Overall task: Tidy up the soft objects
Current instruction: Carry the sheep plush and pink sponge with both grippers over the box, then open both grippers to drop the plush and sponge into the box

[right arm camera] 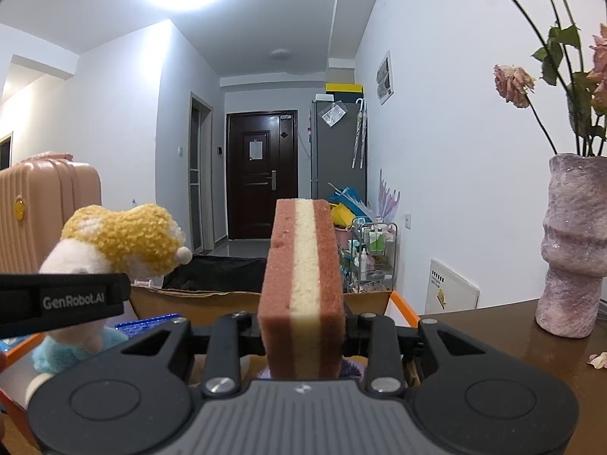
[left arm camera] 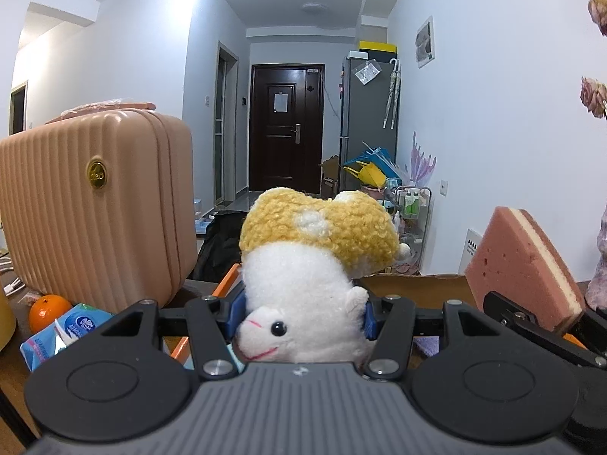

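Evidently both grippers are carrying soft things above the cardboard box (right arm camera: pixel 212 297) for dropping in, the left gripper (left arm camera: pixel 299 313) with jaws squeezing the plush toy (left arm camera: pixel 303 284), the right gripper (right arm camera: pixel 301 335) with jaws clamping the sponge (right arm camera: pixel 301 284) upright.

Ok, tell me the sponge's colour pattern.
Sponge: pink-brown outer layers around a cream middle stripe; clearest in the right wrist view.

"GenRobot.AI" on left tool (right arm camera: pixel 81 299); tissue pack (left arm camera: pixel 57 335) print unreadable.

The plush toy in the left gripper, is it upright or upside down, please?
Upside down: the plush toy has its face at the bottom between the left gripper pads, its yellow body pointing up.
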